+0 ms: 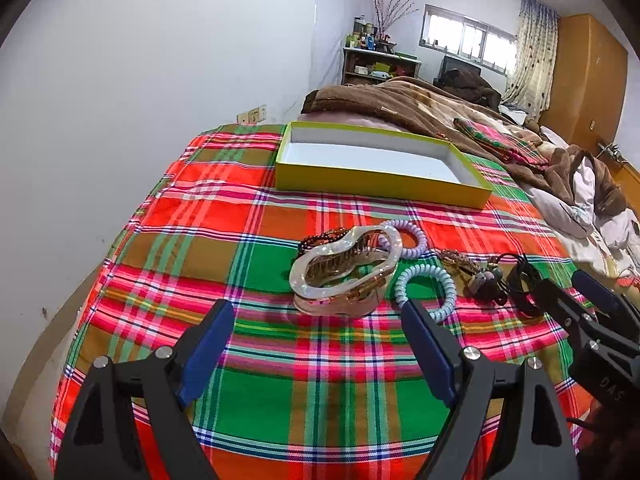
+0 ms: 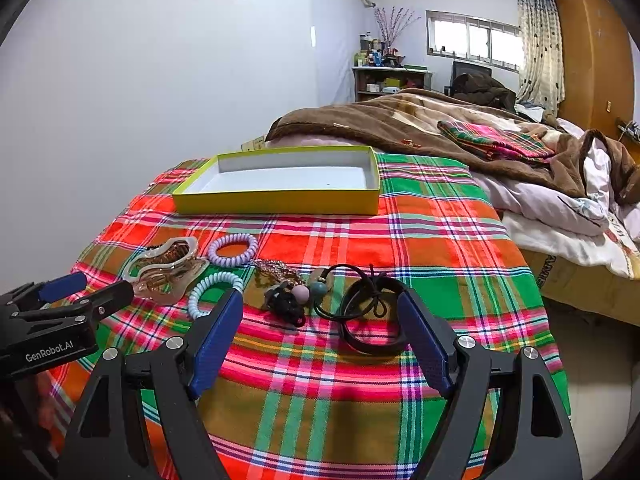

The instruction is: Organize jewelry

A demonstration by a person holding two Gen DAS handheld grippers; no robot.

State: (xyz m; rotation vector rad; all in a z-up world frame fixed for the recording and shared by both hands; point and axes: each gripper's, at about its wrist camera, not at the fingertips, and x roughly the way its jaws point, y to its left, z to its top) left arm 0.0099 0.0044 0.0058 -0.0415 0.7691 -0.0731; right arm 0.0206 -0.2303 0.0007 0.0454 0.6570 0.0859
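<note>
Jewelry lies in a row on the plaid cloth [image 1: 260, 272]. A pearly hair claw [image 1: 346, 270] sits just beyond my open left gripper [image 1: 318, 312]. Beside it are a lilac coil band [image 1: 404, 238], a pale blue coil band [image 1: 426, 286], a beaded bracelet [image 1: 324, 237], a gold chain [image 1: 456, 260], a bead hair tie [image 1: 486, 282] and black bands [image 1: 522, 280]. In the right wrist view my open right gripper [image 2: 320, 304] hovers near the black bands [image 2: 372, 308] and bead tie [image 2: 292, 298]. The empty yellow box [image 2: 280, 202] stands behind.
A brown blanket [image 2: 380, 120] and rumpled bedding [image 2: 560, 204] lie on the bed right of and behind the cloth. A folded plaid cloth [image 2: 496, 142] rests on the blanket. A white wall runs along the left. A shelf [image 2: 390, 78] and wardrobe [image 2: 592, 60] stand far back.
</note>
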